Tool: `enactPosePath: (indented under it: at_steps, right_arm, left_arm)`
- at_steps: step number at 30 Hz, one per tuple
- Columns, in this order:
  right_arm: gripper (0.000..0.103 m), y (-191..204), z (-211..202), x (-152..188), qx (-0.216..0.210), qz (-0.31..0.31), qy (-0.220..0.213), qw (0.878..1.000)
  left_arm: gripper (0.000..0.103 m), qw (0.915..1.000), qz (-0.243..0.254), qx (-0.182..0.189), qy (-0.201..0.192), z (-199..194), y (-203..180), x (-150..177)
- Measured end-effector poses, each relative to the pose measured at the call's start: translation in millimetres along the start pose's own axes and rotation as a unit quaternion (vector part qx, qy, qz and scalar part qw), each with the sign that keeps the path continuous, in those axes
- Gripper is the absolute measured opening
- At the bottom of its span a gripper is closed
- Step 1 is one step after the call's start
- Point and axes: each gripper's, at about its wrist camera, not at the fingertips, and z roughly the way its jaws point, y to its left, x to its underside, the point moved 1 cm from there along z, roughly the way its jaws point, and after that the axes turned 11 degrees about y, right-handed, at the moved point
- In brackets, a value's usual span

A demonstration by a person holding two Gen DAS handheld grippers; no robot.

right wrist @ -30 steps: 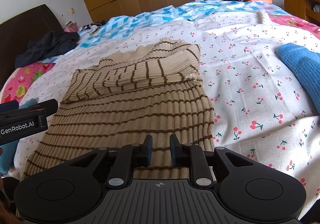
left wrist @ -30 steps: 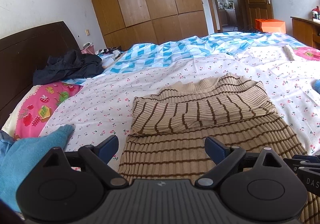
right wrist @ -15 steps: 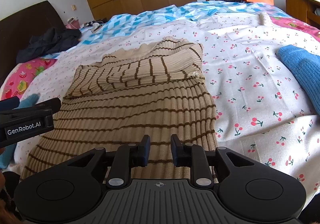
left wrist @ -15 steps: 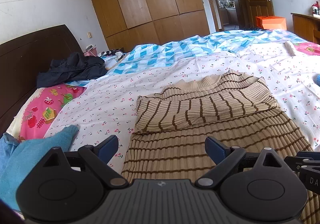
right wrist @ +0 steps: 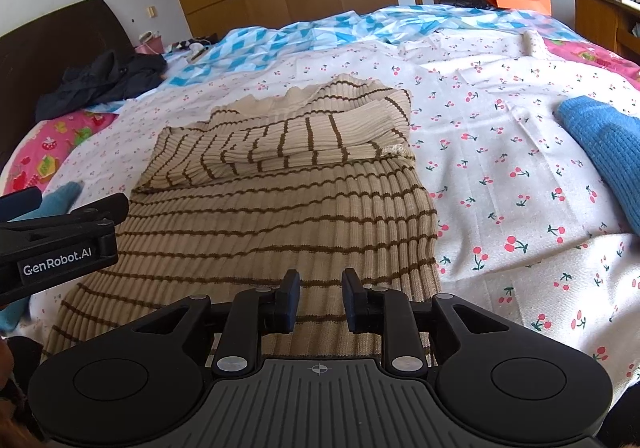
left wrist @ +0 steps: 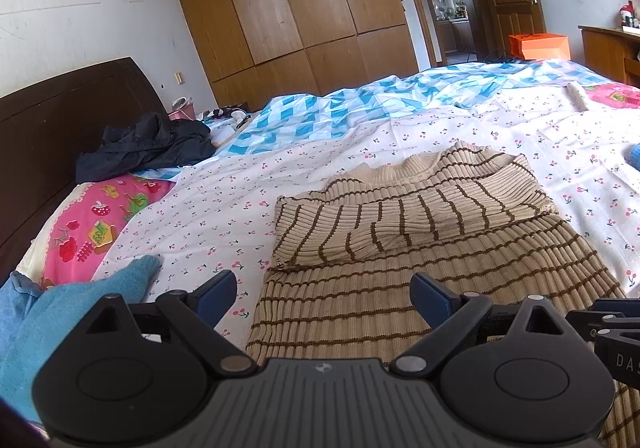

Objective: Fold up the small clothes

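A beige sweater with brown stripes (left wrist: 420,248) lies flat on the cherry-print bed sheet (left wrist: 224,207), its sleeves folded across the chest. It also shows in the right wrist view (right wrist: 280,199). My left gripper (left wrist: 323,294) is wide open and empty above the sweater's near left hem. My right gripper (right wrist: 319,302) hovers over the near right hem with its jaws a narrow gap apart and nothing between them. The left gripper's body shows at the left edge of the right wrist view (right wrist: 56,244).
A light blue garment (left wrist: 72,308) lies at the near left. A blue knit garment (right wrist: 600,143) lies at the right. A dark jacket (left wrist: 148,143) sits by the headboard (left wrist: 48,135). A pink pillow (left wrist: 96,224) and a blue checked cover (left wrist: 360,103) lie farther back.
Both grippers have drawn back a little toward the near edge of the bed. The right gripper's jaws have opened slightly wider. The sweater has not moved.
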Motion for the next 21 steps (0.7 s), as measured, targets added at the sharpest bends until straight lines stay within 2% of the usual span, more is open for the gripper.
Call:
enactPosePath:
  at_steps: [5,7,11,14,19,21]
  right_arm:
    - [0.024,2.2,-1.9,0.3,0.001,-0.007,0.001,1.0]
    - [0.031,1.8,-2.8,0.9,0.002,-0.009,0.002,1.0]
    - [0.031,0.8,-8.7,4.1,0.013,-0.033,0.011,0.999]
    - [0.033,-8.3,-15.2,8.9,0.023,-0.043,0.023,0.999]
    - [0.034,-29.6,-21.2,17.3,0.025,-0.033,0.067,0.997]
    - [0.034,-35.9,-25.5,20.8,0.021,-0.031,0.079,0.996]
  left_arm:
    - [0.098,1.0,0.002,0.002,0.001,-1.2,-0.4,1.8]
    - [0.098,0.9999,0.006,0.01,0.01,0.1,0.5,3.7]
    - [0.098,0.9995,0.008,0.015,0.028,-2.0,18.0,20.0]
    - [0.098,0.9982,0.003,0.022,0.055,-5.2,43.5,35.7]
    - [0.098,0.9933,0.001,0.02,0.114,-9.3,85.1,55.5]
    - [0.097,0.9897,0.0,0.036,0.139,-10.9,95.1,59.6]
